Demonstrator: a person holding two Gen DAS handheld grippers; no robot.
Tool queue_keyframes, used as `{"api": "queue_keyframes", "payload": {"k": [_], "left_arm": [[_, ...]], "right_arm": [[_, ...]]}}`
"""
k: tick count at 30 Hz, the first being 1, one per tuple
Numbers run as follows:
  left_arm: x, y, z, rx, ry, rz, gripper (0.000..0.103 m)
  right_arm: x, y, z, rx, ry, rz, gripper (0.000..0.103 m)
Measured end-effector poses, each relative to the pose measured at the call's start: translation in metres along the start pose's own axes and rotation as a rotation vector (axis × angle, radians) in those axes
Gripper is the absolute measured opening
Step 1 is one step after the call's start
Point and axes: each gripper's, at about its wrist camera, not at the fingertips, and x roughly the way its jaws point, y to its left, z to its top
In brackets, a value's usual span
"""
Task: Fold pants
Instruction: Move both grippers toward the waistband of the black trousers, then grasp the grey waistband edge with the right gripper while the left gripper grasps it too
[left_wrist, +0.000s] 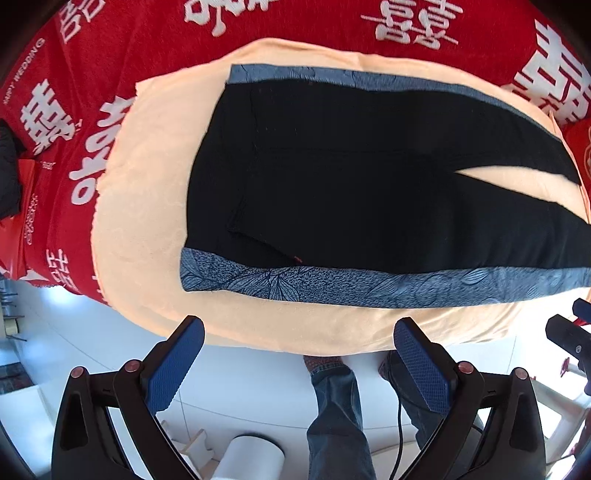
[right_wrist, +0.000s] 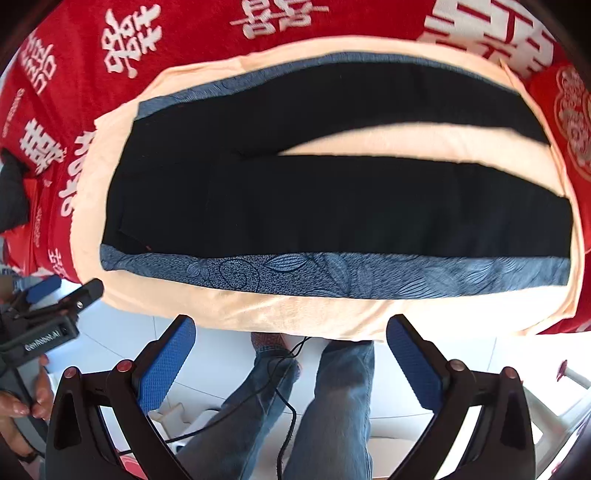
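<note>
Black pants with blue-grey leaf-print side stripes lie flat on a peach cloth, waist to the left, both legs spread to the right with a gap between them. They also show in the right wrist view. My left gripper is open and empty, held above the cloth's near edge, short of the pants. My right gripper is open and empty, also over the near edge. The left gripper shows at the left of the right wrist view.
The peach cloth lies on a red table cover with white characters. The person's legs in jeans and a black cable are below the table edge over a white floor. A white cylinder stands on the floor.
</note>
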Motion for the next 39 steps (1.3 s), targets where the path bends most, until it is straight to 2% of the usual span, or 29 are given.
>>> {"api": "queue_keyframes", "payload": {"k": [5,8,11,13,15,17,18,19,21,24,28,32,33,34,36,39], "left_arm": [[0.03,0.011,-0.002,0.014,0.009,-0.012,0.103],[0.042,0.02,-0.003,-0.007,-0.004,-0.037,0.103],[0.046,0.034,-0.005,-0.06,-0.066,-0.113,0.103],[0.051,0.046,-0.008,-0.103,-0.109,-0.169,0.103],[0.06,0.062,-0.011,-0.166,-0.138,-0.274,0.103],[0.074,0.079,-0.018,-0.247,-0.146,-0.392,0.103],[0.081,0.085,-0.021,-0.281,-0.143,-0.43,0.103],[0.088,0.091,-0.024,-0.311,-0.14,-0.464,0.103],[0.1,0.099,-0.03,-0.359,-0.135,-0.515,0.103],[0.113,0.104,-0.034,-0.392,-0.126,-0.57,0.103],[0.126,0.098,-0.031,-0.365,-0.114,-0.581,0.103],[0.133,0.086,-0.027,-0.341,-0.097,-0.6,0.103],[0.133,0.085,-0.027,-0.341,-0.094,-0.606,0.103],[0.133,0.083,-0.026,-0.344,-0.09,-0.616,0.103],[0.134,0.082,-0.026,-0.361,-0.084,-0.649,0.103],[0.136,0.081,-0.019,-0.419,-0.081,-0.71,0.103]], "right_arm": [[0.026,0.01,-0.006,0.017,-0.01,-0.026,0.103],[0.041,0.013,-0.008,0.027,-0.015,-0.003,0.103],[0.057,0.012,-0.011,0.061,-0.017,0.078,0.103],[0.066,0.01,-0.013,0.092,-0.025,0.181,0.103],[0.079,0.006,-0.017,0.135,-0.034,0.345,0.102],[0.09,0.003,-0.024,0.177,-0.026,0.455,0.088],[0.099,-0.001,-0.027,0.204,-0.018,0.504,0.07],[0.109,-0.004,-0.03,0.228,-0.005,0.541,0.062],[0.131,-0.011,-0.038,0.284,0.018,0.624,0.062],[0.16,-0.023,-0.043,0.334,0.001,0.703,0.062],[0.185,-0.036,-0.038,0.388,-0.06,0.783,0.062],[0.199,-0.043,-0.038,0.458,-0.1,0.932,0.06],[0.2,-0.043,-0.037,0.479,-0.102,0.953,0.046],[0.198,-0.043,-0.035,0.5,-0.117,0.975,0.028],[0.186,-0.04,-0.03,0.528,-0.157,1.025,0.012],[0.157,-0.032,-0.019,0.477,-0.195,1.061,0.012]]}}
